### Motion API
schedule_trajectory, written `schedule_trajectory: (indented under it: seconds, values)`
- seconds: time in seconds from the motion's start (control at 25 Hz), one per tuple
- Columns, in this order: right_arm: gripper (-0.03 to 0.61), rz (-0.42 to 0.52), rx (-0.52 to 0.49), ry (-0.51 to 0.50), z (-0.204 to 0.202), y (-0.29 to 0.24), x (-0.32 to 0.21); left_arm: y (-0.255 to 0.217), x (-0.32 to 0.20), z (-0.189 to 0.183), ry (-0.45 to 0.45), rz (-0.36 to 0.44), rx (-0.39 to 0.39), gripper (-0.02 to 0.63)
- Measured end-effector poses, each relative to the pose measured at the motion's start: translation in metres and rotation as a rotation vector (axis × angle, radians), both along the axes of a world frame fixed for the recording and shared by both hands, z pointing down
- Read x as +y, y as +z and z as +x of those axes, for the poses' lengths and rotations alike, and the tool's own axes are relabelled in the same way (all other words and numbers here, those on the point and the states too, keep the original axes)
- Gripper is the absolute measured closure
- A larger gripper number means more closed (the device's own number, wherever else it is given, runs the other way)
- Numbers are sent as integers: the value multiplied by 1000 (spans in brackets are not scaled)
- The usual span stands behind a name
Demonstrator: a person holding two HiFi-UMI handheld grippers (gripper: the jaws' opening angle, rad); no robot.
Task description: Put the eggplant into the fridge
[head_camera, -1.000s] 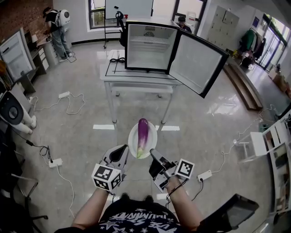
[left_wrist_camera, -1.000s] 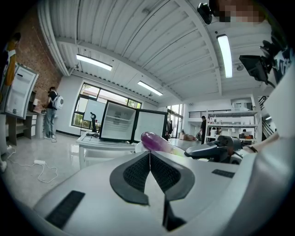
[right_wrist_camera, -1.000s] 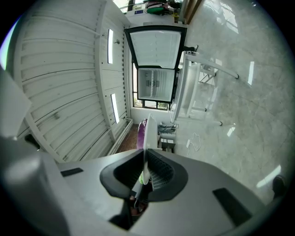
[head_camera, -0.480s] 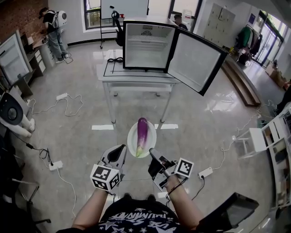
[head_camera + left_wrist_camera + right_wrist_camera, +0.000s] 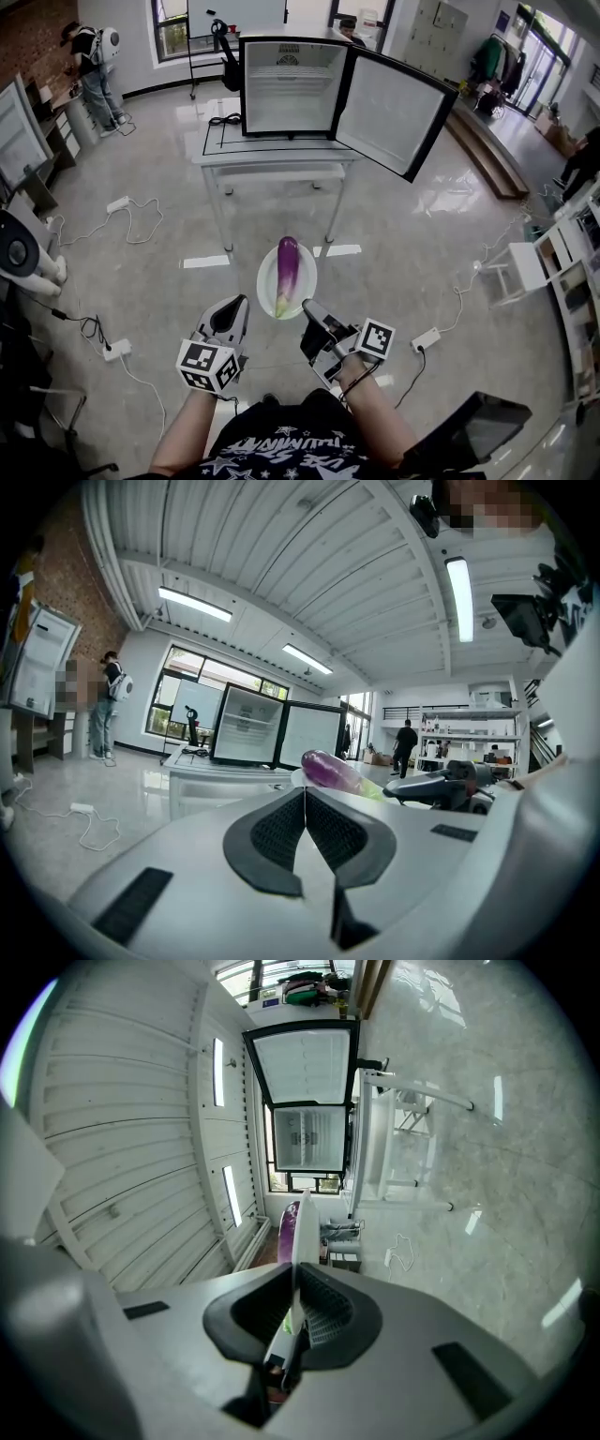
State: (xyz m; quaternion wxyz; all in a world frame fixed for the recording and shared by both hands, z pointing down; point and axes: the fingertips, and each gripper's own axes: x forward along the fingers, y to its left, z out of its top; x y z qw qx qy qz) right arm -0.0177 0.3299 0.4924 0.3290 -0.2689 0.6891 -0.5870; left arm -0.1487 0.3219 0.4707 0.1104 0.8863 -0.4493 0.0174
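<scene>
The right gripper (image 5: 307, 309) pinches the plate's (image 5: 265, 281) near rim between its fingers; the eggplant (image 5: 287, 269) lies on it just beyond them. The left gripper's (image 5: 238, 304) fingers are pressed together on nothing, beside the plate. The open fridge (image 5: 286, 86) stands well ahead.

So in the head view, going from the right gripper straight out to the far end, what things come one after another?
right gripper → plate it holds, with the eggplant on it → white table → open fridge on the table
</scene>
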Motion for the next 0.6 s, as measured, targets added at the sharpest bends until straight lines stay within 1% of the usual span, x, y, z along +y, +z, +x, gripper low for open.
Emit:
schedule_trajectory:
  seconds: [0.16,0.28,0.36,0.6]
  values:
    - [557,-19,8,17,0,9,7,10,0,-4,10,-22,6,604]
    - [557,-36,16,20,0,12,6,10,-2,-4,11,-28,19,604]
    - [557,-43,14,24,2,13,3,13,-4,-2,16,-33,14,604]
    - [557,-35,-5,4,7,15,-35,21,-32,-2,-17,-53,5,604]
